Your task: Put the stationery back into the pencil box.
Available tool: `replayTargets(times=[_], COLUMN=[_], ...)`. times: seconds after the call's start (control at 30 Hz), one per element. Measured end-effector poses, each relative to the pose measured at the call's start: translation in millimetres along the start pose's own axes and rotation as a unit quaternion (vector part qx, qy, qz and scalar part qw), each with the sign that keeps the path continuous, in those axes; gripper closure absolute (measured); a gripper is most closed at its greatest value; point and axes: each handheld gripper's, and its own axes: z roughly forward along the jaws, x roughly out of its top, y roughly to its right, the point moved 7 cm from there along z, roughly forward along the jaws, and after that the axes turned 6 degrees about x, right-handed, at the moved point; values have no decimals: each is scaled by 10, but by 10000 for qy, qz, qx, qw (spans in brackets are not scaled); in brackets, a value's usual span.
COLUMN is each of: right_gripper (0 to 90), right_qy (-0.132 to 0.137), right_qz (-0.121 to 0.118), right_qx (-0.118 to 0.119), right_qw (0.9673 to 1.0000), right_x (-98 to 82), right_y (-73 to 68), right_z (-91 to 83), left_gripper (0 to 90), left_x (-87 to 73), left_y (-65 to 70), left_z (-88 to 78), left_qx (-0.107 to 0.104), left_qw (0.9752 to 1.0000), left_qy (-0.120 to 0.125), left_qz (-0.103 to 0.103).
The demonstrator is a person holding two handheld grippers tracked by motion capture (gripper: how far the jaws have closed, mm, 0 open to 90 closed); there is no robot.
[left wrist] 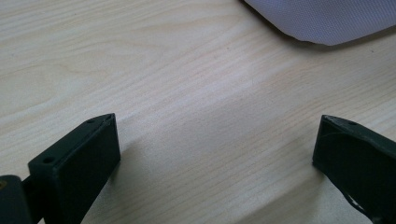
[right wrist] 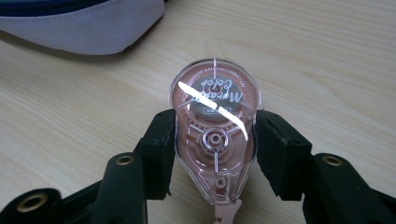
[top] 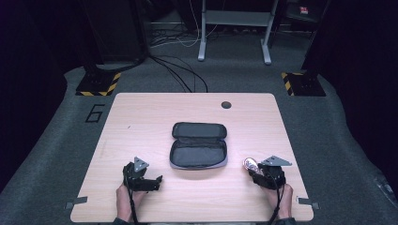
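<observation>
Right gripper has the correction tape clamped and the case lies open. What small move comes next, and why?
Probably lift the correction tape a little off the table and carry it toward the open pencil case. The right gripper has its fingers pressed on both sides of the tape, the case lies unzipped just to its left, and the left gripper rests open on the table.
</observation>
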Motion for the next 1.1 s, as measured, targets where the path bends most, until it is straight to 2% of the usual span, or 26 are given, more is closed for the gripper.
replayTargets(times=[0.5,0.63,0.97,1.1], right_gripper=[496,496,496,496], right_qy=[209,217,284,223], right_qz=[-222,-369,-518,-607], right_qx=[31,33,138,175], right_qw=[9995,9991,9982,9978], right_x=[242,326,508,578], right_y=[-90,-113,-202,-243], right_z=[-150,-182,-217,-214], left_gripper=[6,6,6,6], left_x=[-2,0,-1,0], left_y=[-1,2,2,2], left_z=[-5,2,1,1], left_qx=[-15,7,7,7], left_qw=[10000,10000,10000,10000], left_qy=[-32,12,8,8], left_qz=[11,-14,-12,-15])
